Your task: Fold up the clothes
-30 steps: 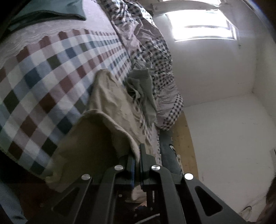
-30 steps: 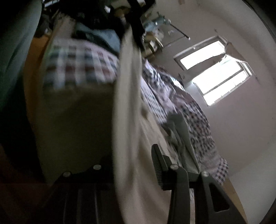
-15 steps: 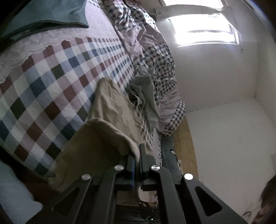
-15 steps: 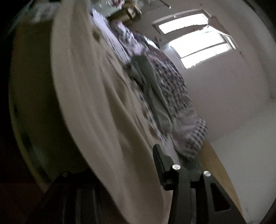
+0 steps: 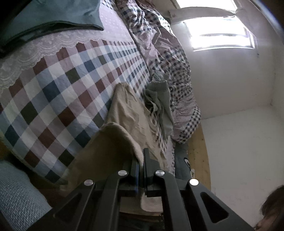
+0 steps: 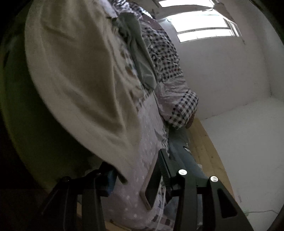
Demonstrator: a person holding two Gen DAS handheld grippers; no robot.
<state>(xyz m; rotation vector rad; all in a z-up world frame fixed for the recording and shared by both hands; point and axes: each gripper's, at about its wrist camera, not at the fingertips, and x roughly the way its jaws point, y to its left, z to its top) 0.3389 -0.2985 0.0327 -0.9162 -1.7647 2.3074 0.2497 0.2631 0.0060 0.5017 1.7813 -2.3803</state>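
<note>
- Bedroom by daylight: a bed under a checked bedspread point(image 5: 58, 92) fills the left of both views, a bright window point(image 5: 221, 39) on the far white wall and a strip of wooden floor point(image 5: 198, 152) to the right.
- One beige garment point(image 5: 127, 113) lies along the bed's right edge, its long axis running from my grippers at the near end to the far end.
- My left gripper point(image 5: 141, 160) is pinched tight on that garment's near edge, no gap between the jaws; cloth rises from them in a raised flap to the left.
- My right gripper point(image 6: 136, 170) stands wide apart. The beige cloth hangs just above and left of it, its lower edge at the left finger point(image 6: 110, 179); nothing is clamped that I can see.
- So the left gripper has the cloth, while the right is right beside it but not gripping; the garment's bulk lies ahead and left of both.
- Whether the near end is being carried over for a fold or has just been let go by the right, I judge unsettled from here.
- Count: one beige garment in hand; one crumpled grey-green garment point(image 5: 159, 99) just right of its far end; one rumpled checked duvet point(image 5: 174, 71) beyond that; one teal folded cloth point(image 5: 53, 16) far left; two grippers.
</note>
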